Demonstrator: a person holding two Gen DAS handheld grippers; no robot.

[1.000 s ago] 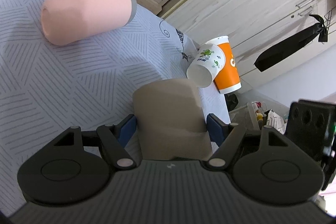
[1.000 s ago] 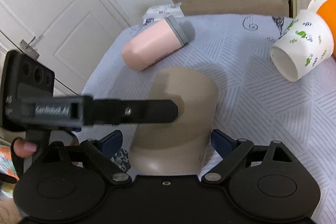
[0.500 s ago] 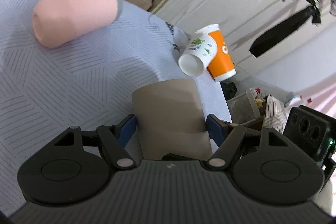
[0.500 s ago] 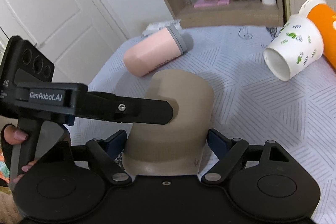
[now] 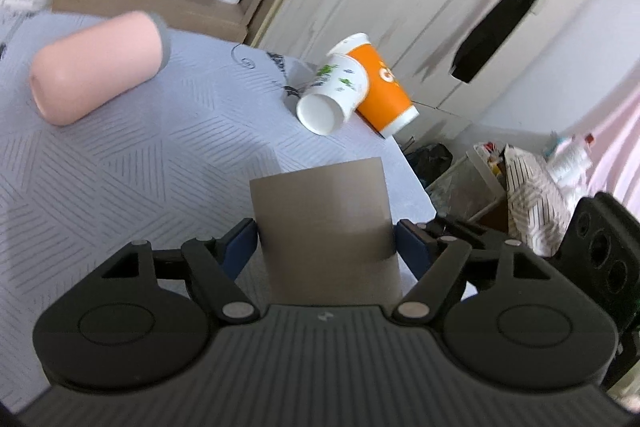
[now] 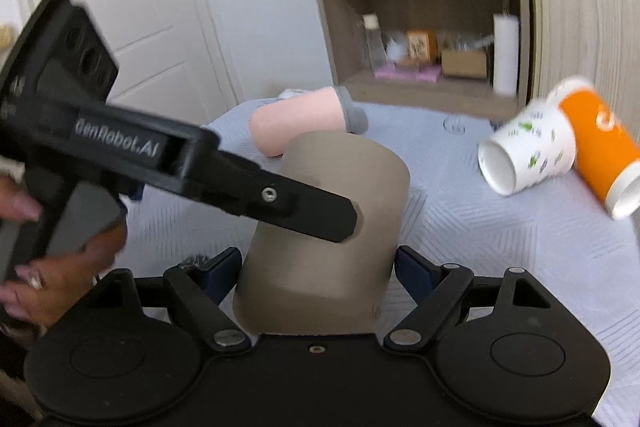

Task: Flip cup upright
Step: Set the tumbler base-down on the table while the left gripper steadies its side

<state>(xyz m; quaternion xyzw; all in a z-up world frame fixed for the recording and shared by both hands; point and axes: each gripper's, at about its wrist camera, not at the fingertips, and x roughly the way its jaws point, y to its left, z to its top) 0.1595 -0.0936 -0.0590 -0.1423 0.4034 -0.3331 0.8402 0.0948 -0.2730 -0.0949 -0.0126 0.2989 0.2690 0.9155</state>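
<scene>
Bedroom, patterned sheet (image 5: 120, 163): I've both grippers, left (image 5: 326, 247) and right (image 6: 318, 267), clamped on the tan cup (image 6: 332, 227), lifted mid-flip, so neither side slips while it turns.

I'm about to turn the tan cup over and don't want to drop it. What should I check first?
1. Left gripper gripping the tan cup: ok, pads press both sides.
2. Right gripper gripping it: ok, pads flank its wide end.
3. Tan cup upright: not ok, its closed end is up in the right wrist view.
4. Room to turn: ok, the white cup, orange cup and pink tumbler lie apart from it.
5. Tan cup lifted off the cloth: cannot tell.
</scene>
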